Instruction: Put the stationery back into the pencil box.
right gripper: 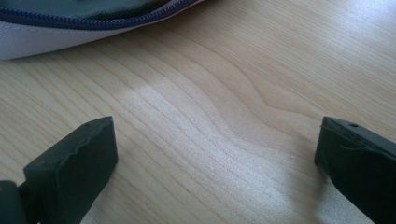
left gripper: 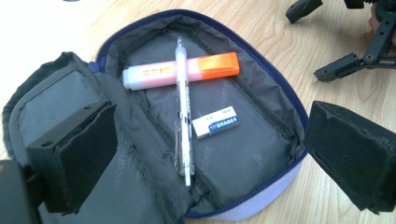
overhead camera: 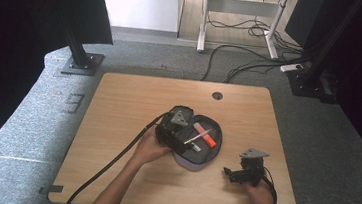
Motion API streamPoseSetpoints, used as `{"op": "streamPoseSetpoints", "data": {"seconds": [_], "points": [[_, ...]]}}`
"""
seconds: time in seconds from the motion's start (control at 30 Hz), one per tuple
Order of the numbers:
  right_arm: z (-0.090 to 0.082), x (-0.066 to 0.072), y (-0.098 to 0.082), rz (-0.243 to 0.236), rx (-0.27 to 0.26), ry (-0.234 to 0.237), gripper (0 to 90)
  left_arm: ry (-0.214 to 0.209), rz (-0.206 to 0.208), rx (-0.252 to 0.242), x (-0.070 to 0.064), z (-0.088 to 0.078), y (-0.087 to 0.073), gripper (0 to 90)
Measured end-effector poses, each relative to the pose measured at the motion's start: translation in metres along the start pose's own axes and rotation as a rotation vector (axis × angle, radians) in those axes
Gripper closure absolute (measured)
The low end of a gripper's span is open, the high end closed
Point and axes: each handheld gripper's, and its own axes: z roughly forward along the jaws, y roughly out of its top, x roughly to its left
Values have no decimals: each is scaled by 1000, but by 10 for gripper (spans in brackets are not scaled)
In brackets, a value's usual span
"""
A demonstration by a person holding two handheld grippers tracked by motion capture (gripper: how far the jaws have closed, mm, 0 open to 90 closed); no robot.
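Pencil case (left gripper: 261, 163) is soft, floppy, light; grab its stiffer zipper rim. Your left gripper (left gripper: 205, 154) and right gripper (right gripper: 215, 158) both gape wide, empty.

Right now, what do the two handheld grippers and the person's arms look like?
Both grippers are black. The left gripper carries a grey three-cornered plate and trails a thick black cable off the table's near edge. The right gripper has the same grey plate and a thinner black cable. Their jaws end in blocky black foam-like pads. The forearms are bare, no sleeves.
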Motion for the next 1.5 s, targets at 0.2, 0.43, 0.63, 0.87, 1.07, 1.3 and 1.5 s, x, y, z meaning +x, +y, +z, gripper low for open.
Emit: {"op": "streamPoseSetpoints", "data": {"seconds": [0.2,0.43,0.63,0.87,1.07,1.3,1.5], "points": [[0,0,0,0,0,0,0,12,-5,-7,0,-10,-10,17],[0,0,0,2,1,0,0,35,-23,-23,1,-25,-28,4],[0,0,0,1,1,1,0,62,-45,-38,4,-42,-48,0],[0,0,0,1,1,1,0,82,-73,-52,6,-53,-71,0],[0,0,0,1,1,1,0,84,-97,-55,9,-59,-90,0],[0,0,0,1,1,0,0,83,-123,-64,10,-58,-112,0],[0,0,0,0,1,1,0,92,-144,-48,12,-52,-133,0]]}}
